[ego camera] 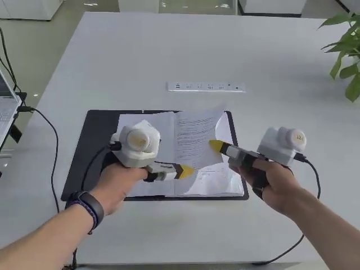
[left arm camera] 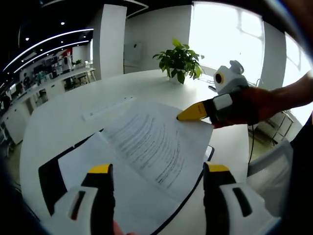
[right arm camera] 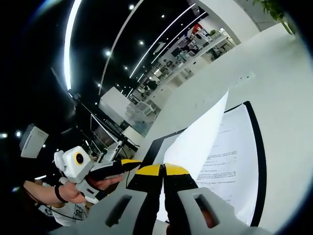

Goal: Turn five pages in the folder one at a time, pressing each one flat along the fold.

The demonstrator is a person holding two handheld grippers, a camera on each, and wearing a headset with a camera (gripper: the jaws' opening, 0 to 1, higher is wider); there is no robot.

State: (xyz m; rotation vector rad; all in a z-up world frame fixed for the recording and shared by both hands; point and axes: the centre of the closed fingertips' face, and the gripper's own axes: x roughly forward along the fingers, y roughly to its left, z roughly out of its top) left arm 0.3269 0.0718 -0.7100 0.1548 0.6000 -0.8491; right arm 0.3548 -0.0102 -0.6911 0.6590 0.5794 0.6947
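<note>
The black folder (ego camera: 84, 154) is laid open near the front of the white tabletop (ego camera: 169, 50), with a power strip (ego camera: 205, 86) just beyond it. One page (ego camera: 196, 134) is pinched at its outer edge by the right gripper (ego camera: 216, 146), whose jaws are seen pressed together on the paper in the right gripper view. The sheet is raised and bowed above the right-hand stack. The left gripper (ego camera: 185, 170) is held with its jaws spread wide and nothing between them, low over the lower middle of the folder, close to the fold.

The step is judged to be a turn partly made, with the pressing not yet done. Several faults can be foreseen. The grip is taken on a narrow strip of edge, so the sheet could be lost if it is swung fast. If it is drawn outward rather than arced over, the paper could be torn at the binding. Whether a single sheet is held cannot be told, so two could be carried over together. The left gripper lies in the page's path, and a crooked crease could be set if the paper is caught on it.
</note>
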